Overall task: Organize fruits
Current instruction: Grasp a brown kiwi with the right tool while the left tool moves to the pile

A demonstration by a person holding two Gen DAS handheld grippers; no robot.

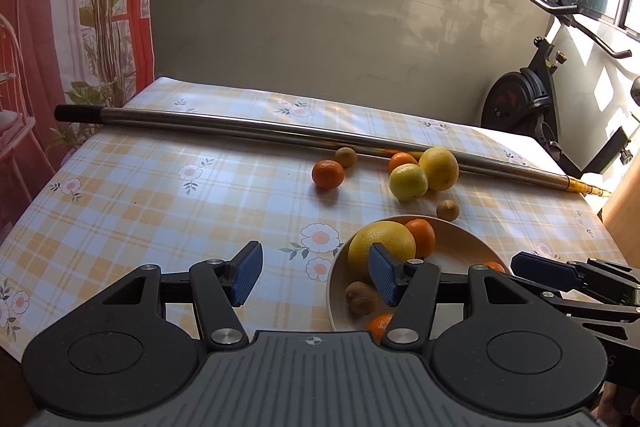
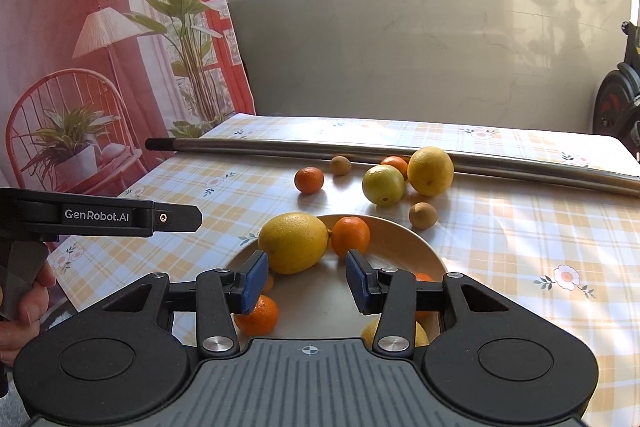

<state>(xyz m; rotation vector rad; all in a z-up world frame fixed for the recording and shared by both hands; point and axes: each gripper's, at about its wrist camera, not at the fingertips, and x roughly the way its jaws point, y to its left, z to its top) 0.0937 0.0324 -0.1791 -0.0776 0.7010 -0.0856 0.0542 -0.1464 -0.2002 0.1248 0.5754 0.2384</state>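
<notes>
Left wrist view: left hand-held gripper (image 1: 316, 275) is wide open and empty, hovering at the left rim of the cream round bowl (image 1: 468, 247). The loose small orange tangerine (image 1: 328, 174) sits ahead on the checked bench (image 1: 160, 195), almost dead centre, so I'd say left is nearer.

Right wrist view: right hand-held gripper (image 2: 307, 281) is also open and empty, over the bowl. The fruit's round, so no long axis to line up.
</notes>
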